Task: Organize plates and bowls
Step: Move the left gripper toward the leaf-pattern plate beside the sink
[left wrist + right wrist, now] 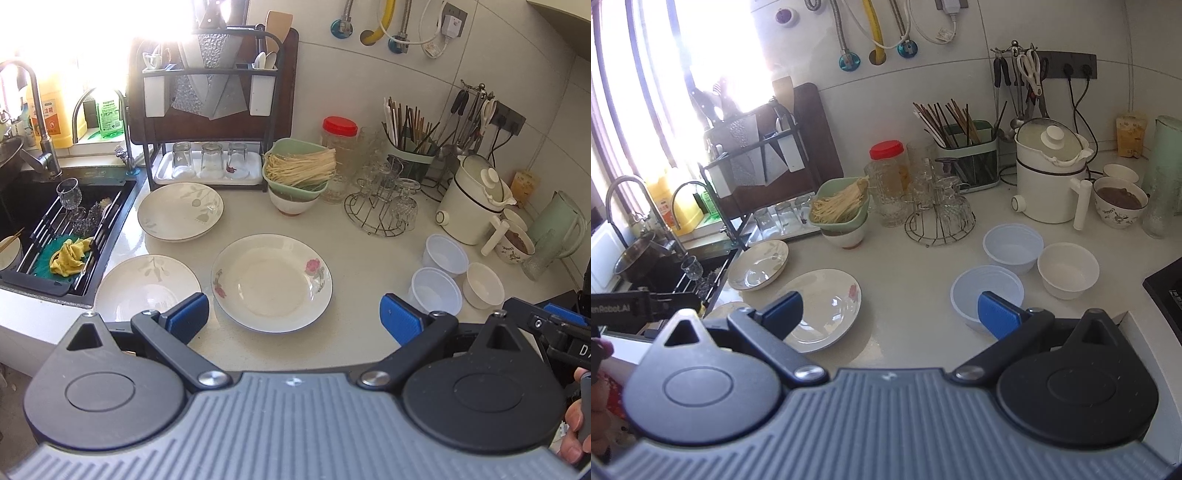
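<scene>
At the centre of the left wrist frame, a rose-patterned plate (271, 282) lies on the white bench (354, 266), two leaf-patterned plates (180, 211) to its left, apparently not touching. Three small bowls (445, 255) cluster at right. The left claw (293, 319) and right claw (890, 314) are both spread wide, holding nothing.

Glossy glazed ceramic rose plate (272, 282) lies on the smooth, pale, faintly speckled bench (362, 258). Right of it, thin translucent plastic bowls (437, 290); behind, a bare metal wire rack (373, 218) holding clear patterned glass cups (404, 206).
</scene>
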Demonstrator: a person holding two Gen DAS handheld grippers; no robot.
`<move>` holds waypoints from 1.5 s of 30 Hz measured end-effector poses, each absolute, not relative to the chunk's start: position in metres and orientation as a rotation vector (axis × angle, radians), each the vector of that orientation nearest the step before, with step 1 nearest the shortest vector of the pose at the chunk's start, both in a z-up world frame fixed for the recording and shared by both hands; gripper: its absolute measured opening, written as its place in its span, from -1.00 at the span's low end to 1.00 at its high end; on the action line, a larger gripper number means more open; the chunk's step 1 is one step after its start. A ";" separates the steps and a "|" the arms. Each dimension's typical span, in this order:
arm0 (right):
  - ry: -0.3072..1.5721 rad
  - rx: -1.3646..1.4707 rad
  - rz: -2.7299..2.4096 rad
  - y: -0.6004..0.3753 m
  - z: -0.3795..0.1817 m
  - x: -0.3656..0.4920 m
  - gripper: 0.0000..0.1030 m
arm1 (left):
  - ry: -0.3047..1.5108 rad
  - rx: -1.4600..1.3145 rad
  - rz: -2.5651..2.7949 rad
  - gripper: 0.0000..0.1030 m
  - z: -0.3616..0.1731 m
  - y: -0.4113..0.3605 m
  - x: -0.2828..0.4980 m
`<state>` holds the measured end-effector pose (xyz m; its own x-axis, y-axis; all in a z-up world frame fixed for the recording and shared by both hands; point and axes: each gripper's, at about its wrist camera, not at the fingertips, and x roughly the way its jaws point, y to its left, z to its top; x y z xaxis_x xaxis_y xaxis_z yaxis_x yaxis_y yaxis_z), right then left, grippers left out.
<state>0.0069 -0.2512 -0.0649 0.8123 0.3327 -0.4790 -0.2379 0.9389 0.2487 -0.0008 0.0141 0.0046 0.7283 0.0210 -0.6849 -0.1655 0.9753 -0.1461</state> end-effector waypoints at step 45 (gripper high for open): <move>0.596 0.175 0.247 -0.199 -0.102 0.058 1.00 | 0.858 -0.215 -0.027 0.95 -0.047 0.102 0.106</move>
<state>0.0585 -0.1985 -0.1019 0.7993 0.2795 -0.5320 -0.1792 0.9558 0.2330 0.1055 0.1023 -0.0473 0.6552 -0.1096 -0.7474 -0.0630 0.9781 -0.1986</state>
